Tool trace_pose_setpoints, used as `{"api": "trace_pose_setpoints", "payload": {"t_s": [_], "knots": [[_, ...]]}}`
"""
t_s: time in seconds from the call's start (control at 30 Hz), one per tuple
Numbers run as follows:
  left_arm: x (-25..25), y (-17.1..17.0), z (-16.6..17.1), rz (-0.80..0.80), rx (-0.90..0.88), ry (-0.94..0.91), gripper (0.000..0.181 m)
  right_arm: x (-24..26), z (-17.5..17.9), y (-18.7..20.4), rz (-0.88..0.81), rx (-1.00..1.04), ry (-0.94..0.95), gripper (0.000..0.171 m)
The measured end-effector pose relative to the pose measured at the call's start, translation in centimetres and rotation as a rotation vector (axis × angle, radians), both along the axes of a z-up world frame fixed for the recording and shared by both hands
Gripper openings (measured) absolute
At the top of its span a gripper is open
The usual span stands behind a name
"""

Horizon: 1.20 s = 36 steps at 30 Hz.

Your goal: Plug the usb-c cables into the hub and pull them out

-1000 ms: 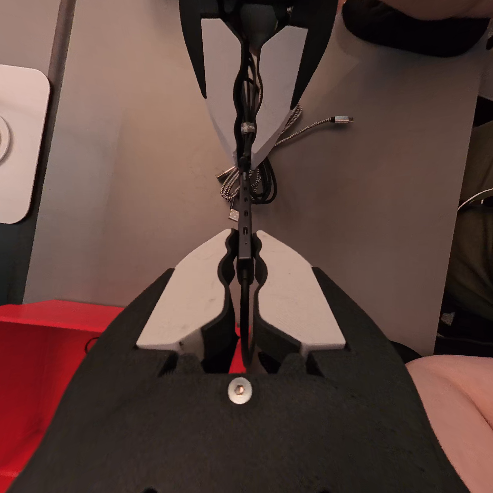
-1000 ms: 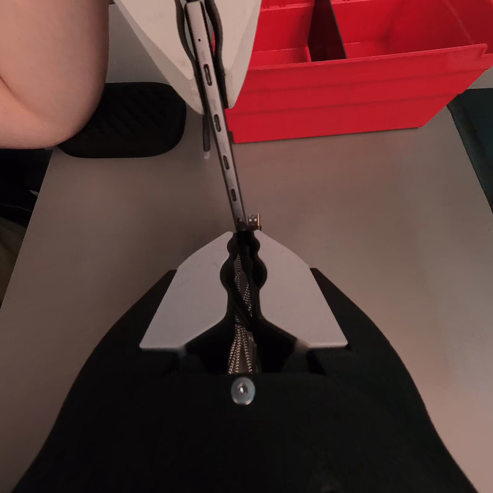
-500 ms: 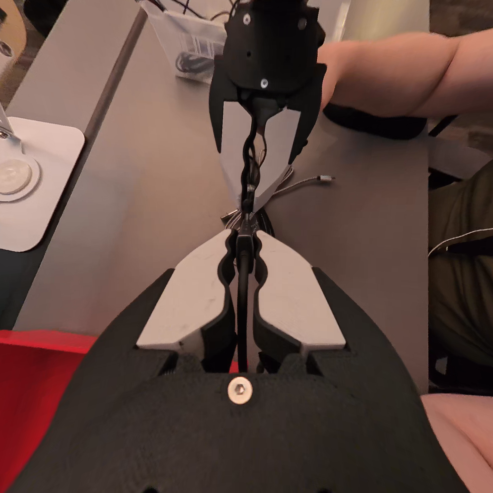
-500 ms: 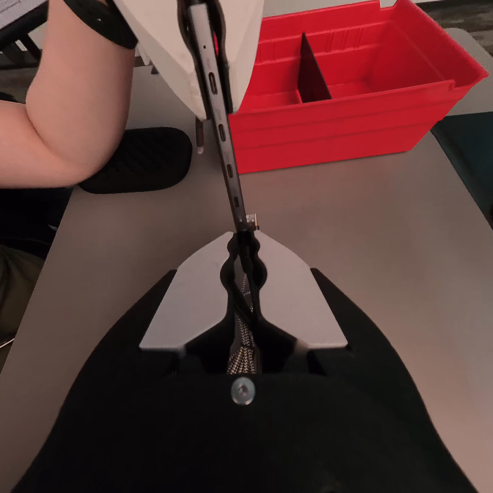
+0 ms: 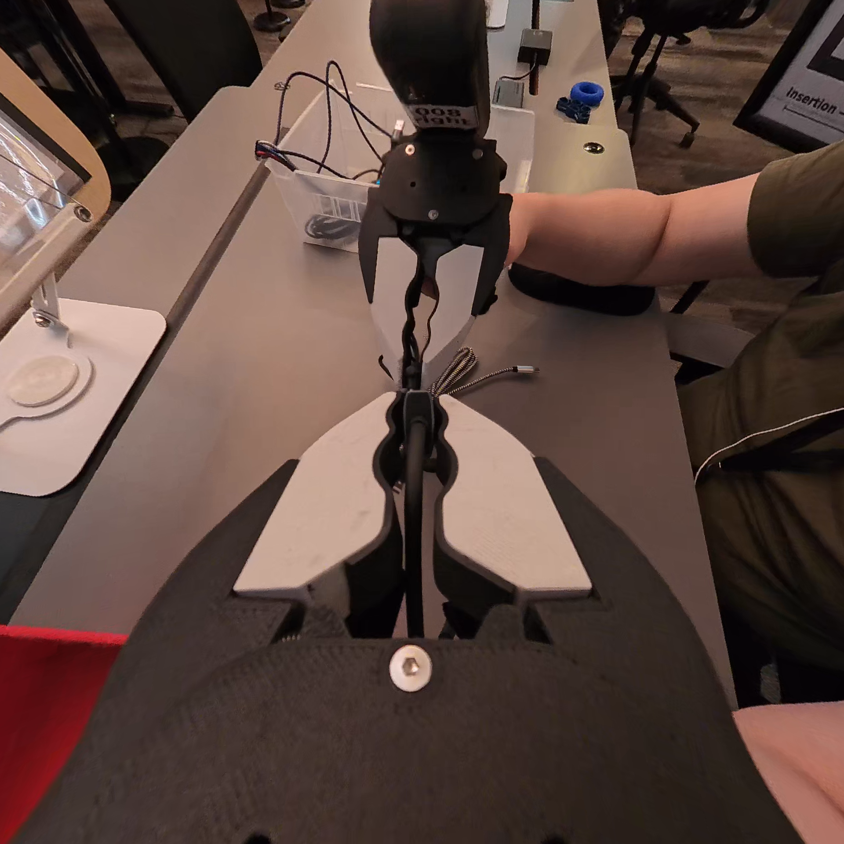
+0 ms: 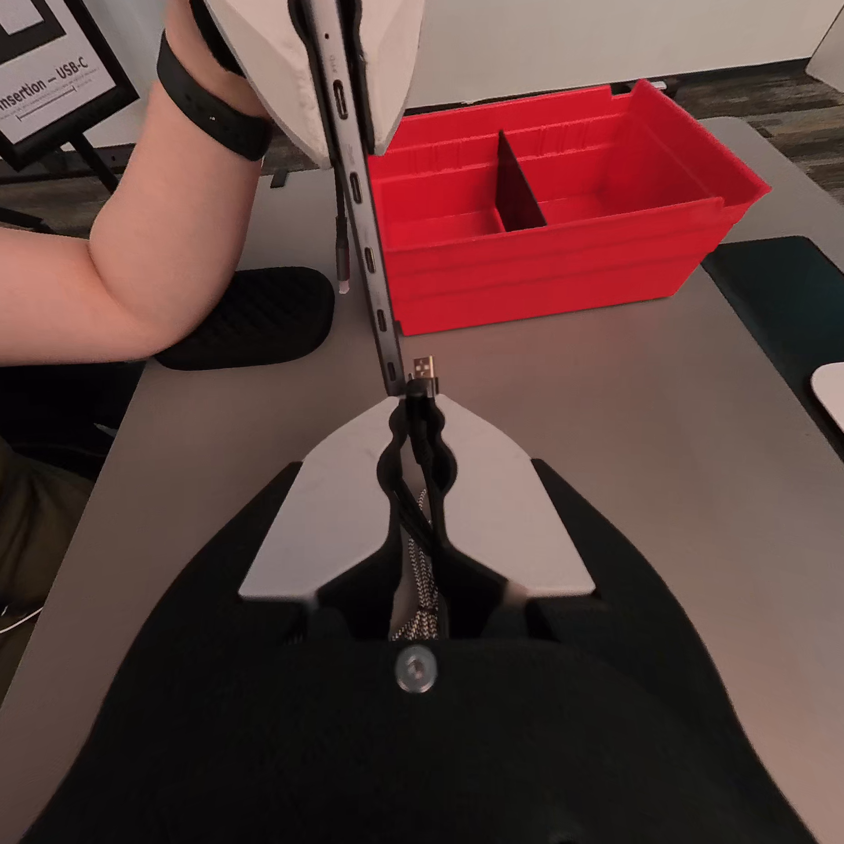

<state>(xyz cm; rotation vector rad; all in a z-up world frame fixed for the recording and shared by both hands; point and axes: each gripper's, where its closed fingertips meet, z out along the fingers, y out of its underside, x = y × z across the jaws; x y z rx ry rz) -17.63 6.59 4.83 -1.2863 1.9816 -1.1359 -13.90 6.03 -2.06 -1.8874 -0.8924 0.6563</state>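
My left gripper [image 5: 416, 396] is shut on one end of the dark grey hub [image 5: 416, 406], whose own black lead runs back between the fingers. In the right wrist view the hub [image 6: 365, 237] is a long bar with several ports, hanging from the left gripper [image 6: 349, 155] above the table. My right gripper [image 6: 418, 401] is shut on a bundle of cables: a black cable plug [image 6: 416, 393] touches the hub's lower end, and I cannot tell whether it is seated. A USB-A plug [image 6: 424, 367] sticks up beside it. A braided cable's plug [image 5: 525, 369] trails free. The right gripper also shows in the left wrist view [image 5: 408, 365].
A red divided bin [image 6: 548, 255] stands on the grey table [image 6: 593, 411] behind the hub. A black wrist pad [image 6: 255, 315] lies under a person's forearm [image 6: 137, 283]. A clear box of cables [image 5: 329, 201] and a white stand base [image 5: 59, 388] sit to the left. My hands' fingertips stand some 9 cm from each other.
Both grippers have risen and tilted up from the table together, staying shut. The hub now points almost straight away in the left wrist view, and more of the room shows.
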Motion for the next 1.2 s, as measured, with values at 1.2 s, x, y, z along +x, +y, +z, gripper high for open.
{"api": "trace_pose_setpoints", "payload": {"t_s": [1.2], "knots": [[0.3, -0.6, -0.1, -0.024, 0.024, -0.011, 0.009, -0.5, 0.0, -0.7, -0.002, 0.011, -0.118, 0.009]]}}
